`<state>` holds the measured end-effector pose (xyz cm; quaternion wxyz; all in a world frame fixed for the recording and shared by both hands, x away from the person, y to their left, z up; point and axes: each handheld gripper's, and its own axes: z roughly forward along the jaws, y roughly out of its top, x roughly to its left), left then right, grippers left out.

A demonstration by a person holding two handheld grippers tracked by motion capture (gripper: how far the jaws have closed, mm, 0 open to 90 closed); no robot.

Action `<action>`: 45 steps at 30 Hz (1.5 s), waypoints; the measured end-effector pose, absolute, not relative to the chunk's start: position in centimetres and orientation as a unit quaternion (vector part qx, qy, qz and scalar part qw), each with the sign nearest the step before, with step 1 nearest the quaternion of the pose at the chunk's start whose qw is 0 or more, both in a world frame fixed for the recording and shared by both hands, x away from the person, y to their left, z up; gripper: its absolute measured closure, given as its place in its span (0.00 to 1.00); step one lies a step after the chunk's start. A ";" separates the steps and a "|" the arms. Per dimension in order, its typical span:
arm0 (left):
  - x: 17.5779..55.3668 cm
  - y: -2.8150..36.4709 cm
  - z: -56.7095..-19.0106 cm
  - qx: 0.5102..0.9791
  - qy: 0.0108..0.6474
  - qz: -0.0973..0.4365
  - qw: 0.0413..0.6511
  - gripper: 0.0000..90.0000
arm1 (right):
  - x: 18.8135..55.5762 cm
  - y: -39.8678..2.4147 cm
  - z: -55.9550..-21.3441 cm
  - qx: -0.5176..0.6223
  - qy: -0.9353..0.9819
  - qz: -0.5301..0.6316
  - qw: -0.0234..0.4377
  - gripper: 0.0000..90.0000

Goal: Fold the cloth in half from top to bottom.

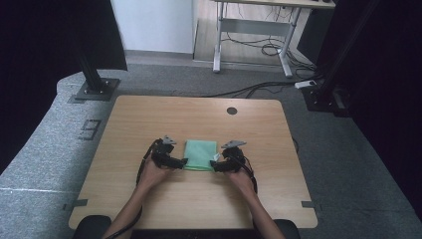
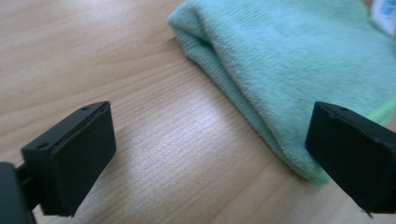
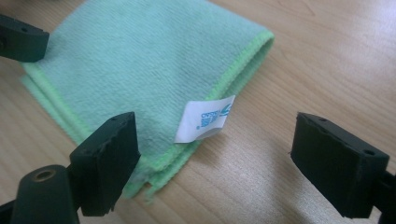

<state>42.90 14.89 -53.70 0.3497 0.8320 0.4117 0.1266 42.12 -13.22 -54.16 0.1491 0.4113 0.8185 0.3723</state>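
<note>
Flanking folded green cloth (image 1: 201,155): left claw (image 2: 210,149), right claw (image 3: 215,168) both released; label text unreadable.

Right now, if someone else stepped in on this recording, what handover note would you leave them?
Left gripper: open, at the near left corner of the folded green cloth, nothing held.
Right gripper: open, at the near right corner by the white label, nothing held.
The cloth lies flat on the wooden table, mid-table, already folded into a small rectangle.
Left: whether another fold or a pick-up comes next is unclear; neither gripper has gripped the cloth yet.
</note>
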 end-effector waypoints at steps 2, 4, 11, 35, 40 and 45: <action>42.5 14.9 -53.3 0.835 0.402 0.128 0.354 0.01 | 41.9 -13.3 -53.7 0.407 0.819 0.377 0.147 0.16; 42.0 15.1 -52.9 0.837 0.396 0.132 0.354 0.00 | 41.6 -13.3 -53.2 0.400 0.820 0.381 0.148 0.15; 40.3 16.0 -52.2 0.843 0.381 0.142 0.352 0.00 | 40.4 -13.9 -52.0 0.383 0.827 0.385 0.144 0.09; 34.1 19.1 -50.9 0.850 0.352 0.165 0.355 0.00 | 35.9 -18.4 -49.9 0.384 0.820 0.383 0.182 0.00; 33.3 19.7 -51.9 0.849 0.360 0.161 0.353 0.00 | 35.2 -19.5 -50.3 0.392 0.817 0.381 0.186 0.00; 32.7 20.1 -52.8 0.847 0.366 0.158 0.352 0.00 | 34.5 -20.6 -51.2 0.405 0.811 0.382 0.182 0.00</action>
